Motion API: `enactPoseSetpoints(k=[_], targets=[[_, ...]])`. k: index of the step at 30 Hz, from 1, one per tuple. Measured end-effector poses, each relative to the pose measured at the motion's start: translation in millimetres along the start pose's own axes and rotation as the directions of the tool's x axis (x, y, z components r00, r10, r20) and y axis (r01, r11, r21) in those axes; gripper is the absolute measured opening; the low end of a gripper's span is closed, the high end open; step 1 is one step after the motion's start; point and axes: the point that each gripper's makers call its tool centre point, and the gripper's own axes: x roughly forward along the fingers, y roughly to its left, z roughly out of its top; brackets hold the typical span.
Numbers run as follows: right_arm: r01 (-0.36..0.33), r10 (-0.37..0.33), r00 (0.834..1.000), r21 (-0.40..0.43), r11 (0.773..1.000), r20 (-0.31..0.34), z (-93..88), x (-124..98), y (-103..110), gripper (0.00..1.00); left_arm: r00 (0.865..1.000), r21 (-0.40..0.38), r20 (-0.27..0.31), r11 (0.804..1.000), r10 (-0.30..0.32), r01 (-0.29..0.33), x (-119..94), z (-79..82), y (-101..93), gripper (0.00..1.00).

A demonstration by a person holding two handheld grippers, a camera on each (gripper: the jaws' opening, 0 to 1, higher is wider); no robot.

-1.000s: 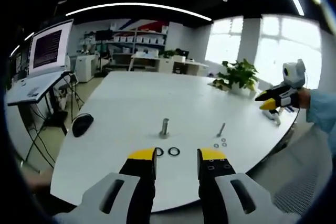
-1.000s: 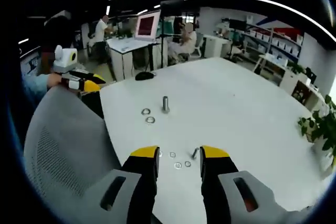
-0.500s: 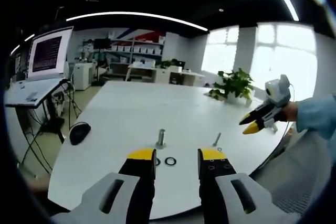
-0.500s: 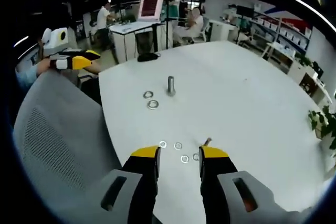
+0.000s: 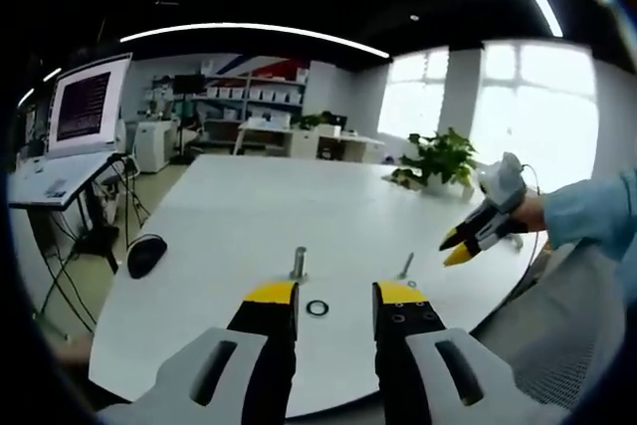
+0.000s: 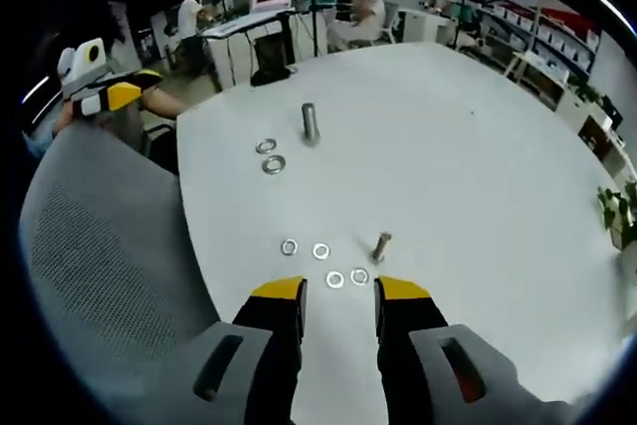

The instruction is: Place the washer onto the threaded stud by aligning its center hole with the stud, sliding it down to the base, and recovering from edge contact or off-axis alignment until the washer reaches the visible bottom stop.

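Black mouse (image 5: 145,254) on white table (image 5: 229,216); potted plant (image 5: 438,158), possibly at far edge.

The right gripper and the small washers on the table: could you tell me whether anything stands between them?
Nothing visible does. The right gripper is open and empty above the white table; four small washers lie on bare tabletop just beyond its tips, beside the small stud. The chair back lies off to one side.
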Motion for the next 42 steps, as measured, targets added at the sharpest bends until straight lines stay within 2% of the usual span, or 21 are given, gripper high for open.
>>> enactPoseSetpoints(k=[6,13,20,28,36,42], targets=[[-0.011,0.011,1.0,-0.006,1.0,-0.013,0.7,13,3,0.29,0.999,0.002,-0.028,1.0,-0.019,0.019,1,-4.7,-2.1,0.27],[0.003,-0.003,1.0,-0.007,1.0,-0.023,-0.8,22,0,0.29,0.999,-0.018,-0.029,0.999,-0.03,0.03,1,-5.9,-0.7,0.27],[0.009,-0.013,0.998,-0.049,0.999,-0.068,-9.9,38,-9,0.27,0.998,-0.028,-0.048,0.999,-0.038,0.037,1,-9.1,-1.3,0.27],[0.032,-0.036,0.992,-0.033,0.999,-0.12,-27.4,55,-18,0.25,0.997,-0.032,-0.063,0.999,-0.042,0.04,2,-11.3,-1.4,0.27],[0.026,-0.029,0.994,-0.029,0.999,-0.11,-29.6,67,-23,0.23,0.997,-0.028,-0.069,0.999,-0.042,0.04,3,-11.5,-2.6,0.26],[0.02,-0.02,0.995,-0.001,1.0,-0.101,-31.6,74,-22,0.21,0.994,-0.032,-0.099,0.999,-0.045,0.042,4,-16.9,-3.6,0.26]])
